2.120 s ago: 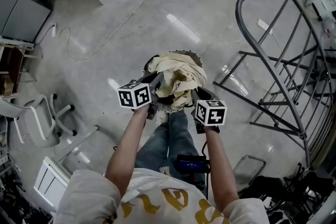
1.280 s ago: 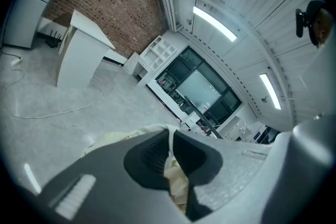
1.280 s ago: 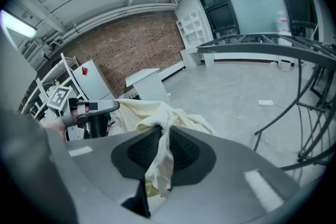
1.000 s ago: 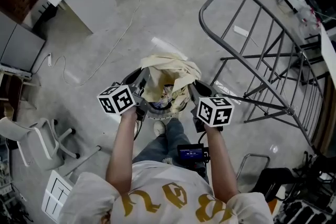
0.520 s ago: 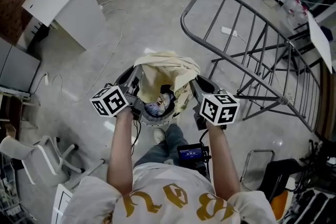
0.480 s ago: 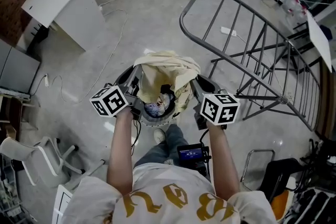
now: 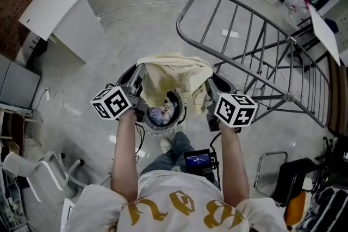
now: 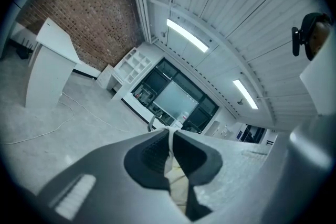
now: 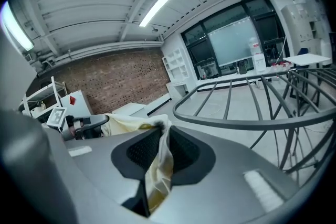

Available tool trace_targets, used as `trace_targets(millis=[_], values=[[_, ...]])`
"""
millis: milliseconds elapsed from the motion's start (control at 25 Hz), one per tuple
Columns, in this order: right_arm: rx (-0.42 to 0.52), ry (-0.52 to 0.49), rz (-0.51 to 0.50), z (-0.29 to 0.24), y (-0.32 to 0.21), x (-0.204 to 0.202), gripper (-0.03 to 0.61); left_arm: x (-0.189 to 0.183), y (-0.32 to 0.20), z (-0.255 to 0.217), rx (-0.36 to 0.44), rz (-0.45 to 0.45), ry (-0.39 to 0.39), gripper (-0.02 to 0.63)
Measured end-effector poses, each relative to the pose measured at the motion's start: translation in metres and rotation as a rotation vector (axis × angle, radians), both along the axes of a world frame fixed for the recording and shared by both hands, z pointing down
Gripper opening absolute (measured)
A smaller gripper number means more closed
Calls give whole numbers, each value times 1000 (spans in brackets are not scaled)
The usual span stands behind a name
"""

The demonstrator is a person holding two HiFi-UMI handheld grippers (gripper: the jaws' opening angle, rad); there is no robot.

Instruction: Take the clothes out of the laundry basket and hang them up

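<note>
A cream-yellow garment (image 7: pixel 173 77) hangs stretched between my two grippers above the round laundry basket (image 7: pixel 142 119). My left gripper (image 7: pixel 140 74) is shut on the garment's left edge; the pinched cloth (image 8: pixel 169 152) shows between its jaws. At the garment's right edge my right gripper (image 7: pixel 209 83) is shut too, with yellow cloth (image 9: pixel 159 165) pinched and trailing down. More clothes (image 7: pixel 161 113) lie inside the basket. The grey metal drying rack (image 7: pixel 261 51) stands just right of the garment; its top rail (image 9: pixel 231 120) runs close in front of the right gripper.
A white slanted cabinet (image 7: pixel 60 13) stands at the far left, with a white cable (image 7: pixel 117 24) lying across the floor. White chairs (image 7: pixel 32 168) sit at the lower left. A black stool (image 7: pixel 283 182) is at the lower right, near the person's legs (image 7: pixel 174 152).
The garment has been lifted higher and spread wider between both grippers. The view has swung toward the drying rack, which now sits closer to the garment.
</note>
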State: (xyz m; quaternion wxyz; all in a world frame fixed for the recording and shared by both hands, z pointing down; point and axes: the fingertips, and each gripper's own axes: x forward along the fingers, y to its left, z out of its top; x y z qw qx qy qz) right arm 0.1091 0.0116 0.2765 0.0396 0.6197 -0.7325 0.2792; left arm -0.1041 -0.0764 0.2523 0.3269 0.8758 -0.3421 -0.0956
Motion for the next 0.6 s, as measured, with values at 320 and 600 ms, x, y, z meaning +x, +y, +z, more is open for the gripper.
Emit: trace_targets(millis=[320, 600], values=[[81, -2, 75, -48, 15, 34, 80, 21, -5, -46, 83, 46, 1, 19], [173, 7, 168, -97, 31, 93, 79, 53, -15, -86, 162, 76, 0, 19]])
